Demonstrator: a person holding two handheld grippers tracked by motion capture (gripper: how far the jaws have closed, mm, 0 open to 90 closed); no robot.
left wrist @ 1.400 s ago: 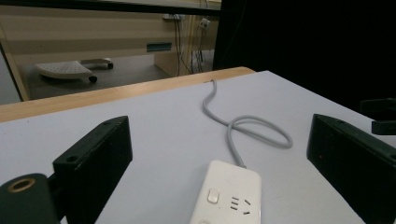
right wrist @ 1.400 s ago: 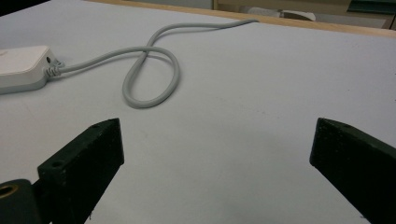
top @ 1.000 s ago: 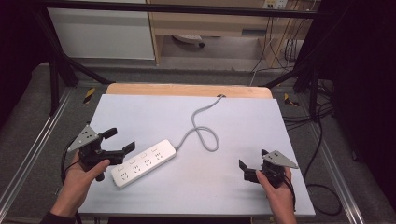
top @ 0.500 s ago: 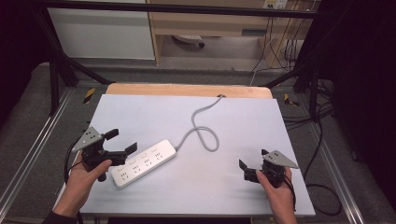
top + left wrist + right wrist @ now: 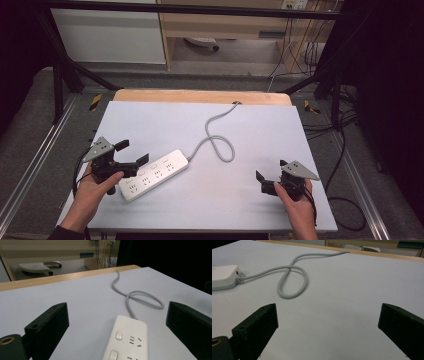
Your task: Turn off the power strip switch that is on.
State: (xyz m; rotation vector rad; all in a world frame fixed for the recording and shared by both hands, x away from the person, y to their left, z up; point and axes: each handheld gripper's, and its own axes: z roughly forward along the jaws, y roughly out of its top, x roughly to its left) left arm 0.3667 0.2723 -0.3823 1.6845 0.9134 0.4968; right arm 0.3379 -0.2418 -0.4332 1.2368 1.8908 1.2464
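A pale grey surface point(image 5: 260, 150) stands in a dim room, a wooden strip along its far edge. From the high view, the left claw point(image 5: 131, 156) has dropped nearer the white power strip point(image 5: 152, 174) than a second ago, jaws spread wide and empty, almost over its near-left end; the right claw point(image 5: 261, 181) has not moved, open and empty, well apart at the near right. In the left gripper view the power strip point(image 5: 127, 340) lies between the jaws, its grey cord point(image 5: 140, 296) looping beyond, so a grasp looks imminent. In the right gripper view the cord point(image 5: 292, 280) loops far left.
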